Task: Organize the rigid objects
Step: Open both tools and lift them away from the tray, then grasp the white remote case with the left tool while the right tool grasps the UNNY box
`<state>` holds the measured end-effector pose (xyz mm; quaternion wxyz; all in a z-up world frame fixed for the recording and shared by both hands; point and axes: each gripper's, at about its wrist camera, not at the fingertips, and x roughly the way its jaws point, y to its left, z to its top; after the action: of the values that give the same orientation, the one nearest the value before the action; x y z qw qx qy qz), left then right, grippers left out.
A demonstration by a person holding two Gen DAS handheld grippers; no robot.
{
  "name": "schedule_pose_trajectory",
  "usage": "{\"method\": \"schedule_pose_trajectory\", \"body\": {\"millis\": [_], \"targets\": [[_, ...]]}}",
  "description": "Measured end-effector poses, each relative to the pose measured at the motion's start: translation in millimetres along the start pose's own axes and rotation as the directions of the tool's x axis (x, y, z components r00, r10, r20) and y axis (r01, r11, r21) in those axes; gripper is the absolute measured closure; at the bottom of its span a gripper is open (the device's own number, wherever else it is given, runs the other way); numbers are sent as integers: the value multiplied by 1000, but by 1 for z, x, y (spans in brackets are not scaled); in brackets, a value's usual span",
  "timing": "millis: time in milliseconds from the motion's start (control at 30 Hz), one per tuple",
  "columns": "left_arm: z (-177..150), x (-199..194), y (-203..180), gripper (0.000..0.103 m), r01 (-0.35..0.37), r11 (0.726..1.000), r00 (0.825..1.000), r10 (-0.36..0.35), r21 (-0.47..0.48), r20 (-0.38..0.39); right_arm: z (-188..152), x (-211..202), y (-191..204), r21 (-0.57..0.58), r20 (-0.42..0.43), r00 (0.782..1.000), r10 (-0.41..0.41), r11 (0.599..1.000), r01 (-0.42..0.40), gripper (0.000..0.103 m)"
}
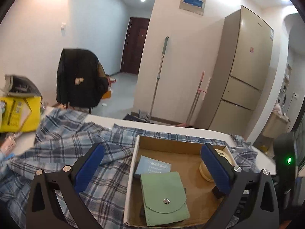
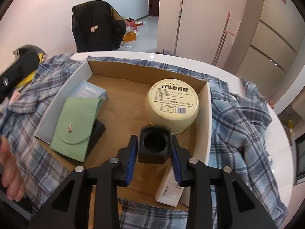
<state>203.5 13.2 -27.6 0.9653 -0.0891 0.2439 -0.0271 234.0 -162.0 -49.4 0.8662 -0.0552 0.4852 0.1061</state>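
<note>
A shallow cardboard box (image 2: 63, 95) lies on a plaid cloth. In it are a green snap pouch (image 2: 76, 127) on a black block, a light blue box (image 2: 89, 91), a cream round tin (image 2: 171, 105) and a white Huawei box (image 2: 169, 190). My right gripper (image 2: 154, 148) is shut on a small black cube with a round hole (image 2: 154, 143), low over the box floor in front of the tin. My left gripper (image 1: 152, 164) is open above the box's left part, over the pouch (image 1: 164, 194) and blue box (image 1: 152, 166); the tin (image 1: 205, 171) is by its right finger.
The plaid cloth (image 2: 238, 124) covers a white round table (image 2: 276, 143). A yellow bag (image 1: 21, 112) and small items lie at the table's left. A chair with a black jacket (image 1: 80, 80), a mop and a fridge (image 1: 247, 76) stand beyond.
</note>
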Motion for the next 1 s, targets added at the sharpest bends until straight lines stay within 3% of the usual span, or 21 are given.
{"method": "schedule_pose_trajectory", "body": {"millis": [67, 167, 267, 433, 533, 600, 667, 800, 1000], "targets": [[1, -2, -3, 0, 3, 1000, 1000, -3, 15, 8, 2, -5, -2, 10, 27, 1000, 8, 1000, -8, 36], [7, -16, -5, 0, 13, 1000, 999, -14, 7, 45, 7, -27, -9, 33, 86, 996, -22, 999, 19, 36], [19, -39, -7, 0, 34, 999, 993, -35, 14, 109, 12, -70, -24, 71, 178, 984, 4, 997, -17, 36], [31, -85, -17, 0, 72, 992, 983, -89, 106, 158, -4, -143, -39, 70, 331, 943, -35, 997, 12, 36], [24, -129, -12, 0, 97, 991, 973, -113, 89, 202, -28, -172, -40, 25, 388, 921, -17, 1000, 7, 36], [20, -151, -13, 0, 106, 989, 972, -125, 100, 198, -44, -184, -38, -4, 411, 912, -15, 1000, 18, 36], [15, -167, -18, 0, 55, 991, 983, -74, 119, 169, -58, -191, -36, -29, 423, 906, 1, 999, 13, 36], [-1, -189, -23, 0, 47, 989, 986, -69, 141, 151, -84, -200, -33, -58, 424, 904, 50, 998, -28, 36], [-22, -200, -26, 0, 41, 988, 993, -56, 148, 99, -116, -206, -34, -54, 435, 899, 56, 998, -36, 38]]}}
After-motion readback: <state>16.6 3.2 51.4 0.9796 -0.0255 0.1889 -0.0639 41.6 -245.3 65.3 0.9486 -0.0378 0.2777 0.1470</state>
